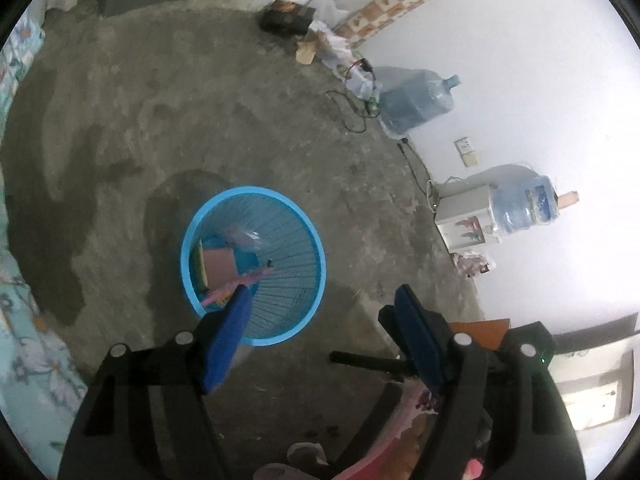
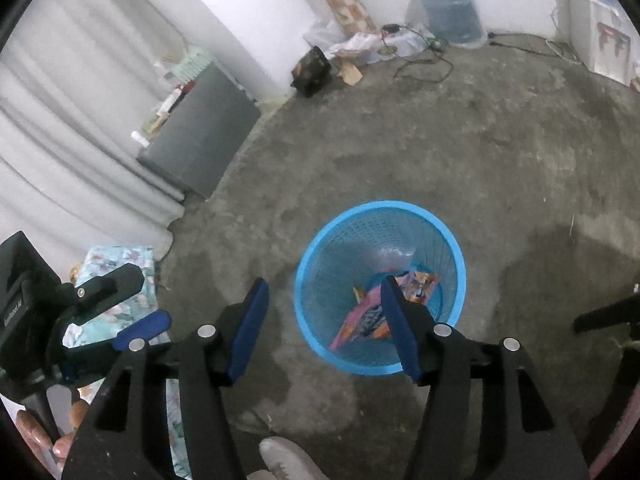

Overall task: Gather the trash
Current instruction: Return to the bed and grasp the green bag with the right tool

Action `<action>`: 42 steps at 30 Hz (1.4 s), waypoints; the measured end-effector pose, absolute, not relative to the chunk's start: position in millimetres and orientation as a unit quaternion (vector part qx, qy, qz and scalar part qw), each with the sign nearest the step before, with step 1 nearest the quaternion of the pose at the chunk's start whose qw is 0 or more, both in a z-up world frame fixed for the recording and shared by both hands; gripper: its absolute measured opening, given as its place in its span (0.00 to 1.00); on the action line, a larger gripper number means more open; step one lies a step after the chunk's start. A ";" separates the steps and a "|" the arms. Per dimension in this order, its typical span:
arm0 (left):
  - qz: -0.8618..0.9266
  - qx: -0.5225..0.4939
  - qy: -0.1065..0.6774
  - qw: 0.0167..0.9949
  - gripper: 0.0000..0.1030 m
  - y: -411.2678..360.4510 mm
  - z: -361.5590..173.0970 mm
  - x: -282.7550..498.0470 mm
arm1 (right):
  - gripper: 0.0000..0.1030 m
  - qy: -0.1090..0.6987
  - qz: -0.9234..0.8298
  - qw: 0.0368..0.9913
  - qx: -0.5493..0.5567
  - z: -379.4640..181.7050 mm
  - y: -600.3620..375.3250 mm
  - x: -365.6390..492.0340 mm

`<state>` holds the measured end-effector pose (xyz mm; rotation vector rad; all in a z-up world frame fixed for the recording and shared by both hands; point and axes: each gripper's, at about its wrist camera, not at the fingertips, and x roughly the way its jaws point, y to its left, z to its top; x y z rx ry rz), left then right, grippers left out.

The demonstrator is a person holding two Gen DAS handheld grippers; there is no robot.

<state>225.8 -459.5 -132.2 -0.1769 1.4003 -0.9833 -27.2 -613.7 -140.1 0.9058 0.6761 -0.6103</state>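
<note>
A blue plastic mesh basket [image 1: 280, 332] stands on the concrete floor and also shows in the right wrist view [image 2: 316, 240]. Inside it lie a pink snack wrapper [image 1: 232, 286], a pinkish card [image 1: 218, 266] and clear plastic. In the right wrist view the pink wrapper [image 2: 362, 322] and an orange wrapper [image 2: 420, 282] lie at its bottom. My left gripper [image 1: 322, 294] is open and empty, above the basket's right side. My right gripper [image 2: 324, 282] is open and empty, just left of and above the basket; the left gripper [image 2: 132, 320] shows at its far left.
Water jugs [image 1: 416, 102] and a dispenser [image 1: 464, 216] stand along the white wall with cables and bags of clutter. A dark cabinet [image 2: 200, 136] and curtain are at left. Floral cloth [image 1: 28, 360] lies at the left edge. A tripod leg [image 2: 600, 312] is at right.
</note>
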 end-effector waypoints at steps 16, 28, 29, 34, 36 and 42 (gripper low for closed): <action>-0.504 -0.013 0.475 0.721 0.80 -267.0 31.0 157.9 | 0.72 0.281 -0.150 0.888 0.333 -27.7 -525.1 -1.0; -0.370 -0.031 0.342 0.863 0.87 -36.5 45.4 134.1 | 0.73 0.269 0.005 0.935 0.232 49.1 -411.3 63.5; -0.356 -0.039 0.340 0.870 0.87 -22.8 41.5 134.1 | 0.72 0.267 0.019 0.938 0.222 53.2 -400.4 70.6; -0.285 -0.079 0.329 0.897 0.87 47.0 20.4 140.7 | 0.73 0.266 0.083 0.942 0.185 65.5 -341.8 111.6; -0.266 -0.090 0.329 0.902 0.87 67.0 14.0 145.7 | 0.73 0.268 0.102 0.942 0.173 66.2 -316.9 126.9; -0.247 -0.087 0.311 0.914 0.87 94.1 7.3 162.7 | 0.72 0.276 0.144 0.944 0.112 65.4 -243.5 174.3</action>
